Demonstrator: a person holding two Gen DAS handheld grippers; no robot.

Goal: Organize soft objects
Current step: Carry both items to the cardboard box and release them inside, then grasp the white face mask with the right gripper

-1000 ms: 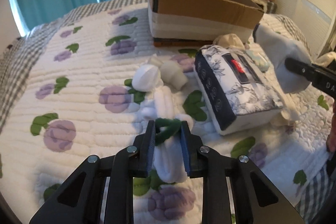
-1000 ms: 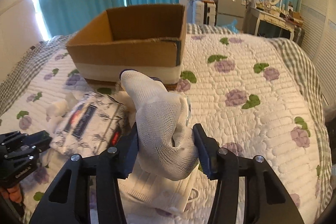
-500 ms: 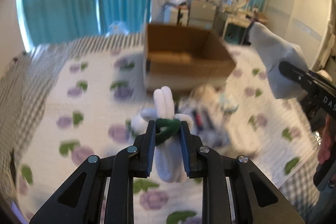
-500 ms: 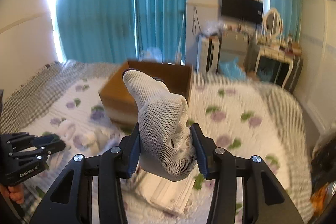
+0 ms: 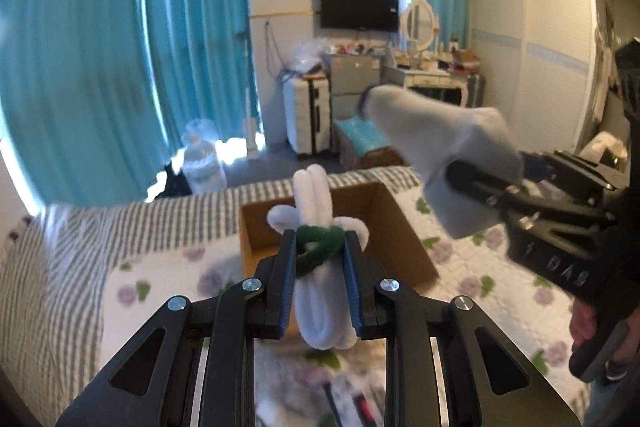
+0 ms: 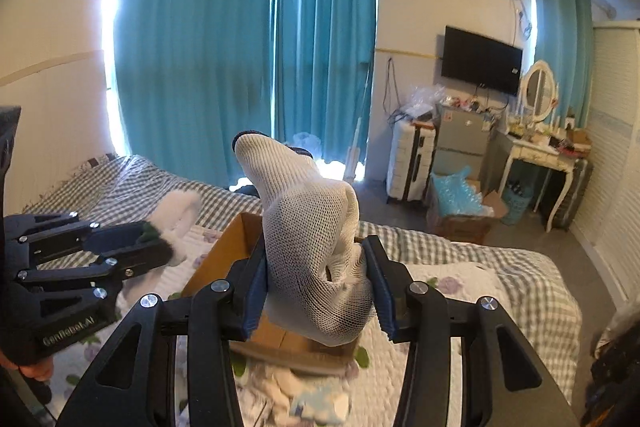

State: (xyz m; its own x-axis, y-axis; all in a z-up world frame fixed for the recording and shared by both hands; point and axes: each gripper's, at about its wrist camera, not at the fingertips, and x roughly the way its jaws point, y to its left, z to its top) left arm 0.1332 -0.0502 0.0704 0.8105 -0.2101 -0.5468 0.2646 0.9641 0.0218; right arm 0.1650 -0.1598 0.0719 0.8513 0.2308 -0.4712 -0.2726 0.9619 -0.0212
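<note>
My left gripper is shut on a bundle of white fuzzy pipe cleaners tied with a green one, held in the air in front of the open cardboard box. My right gripper is shut on a white knit glove, raised above the same box. The right gripper and its glove show at the right of the left wrist view. The left gripper with the white bundle shows at the left of the right wrist view.
The box stands on a quilted bedspread with purple flowers. Blurred soft items lie on the bed below the grippers. Teal curtains, a suitcase and a white dressing table stand beyond the bed.
Both grippers have lifted their loads up off the bed and now hold them high near the box. The packet and other items on the bed have dropped out of clear view.
</note>
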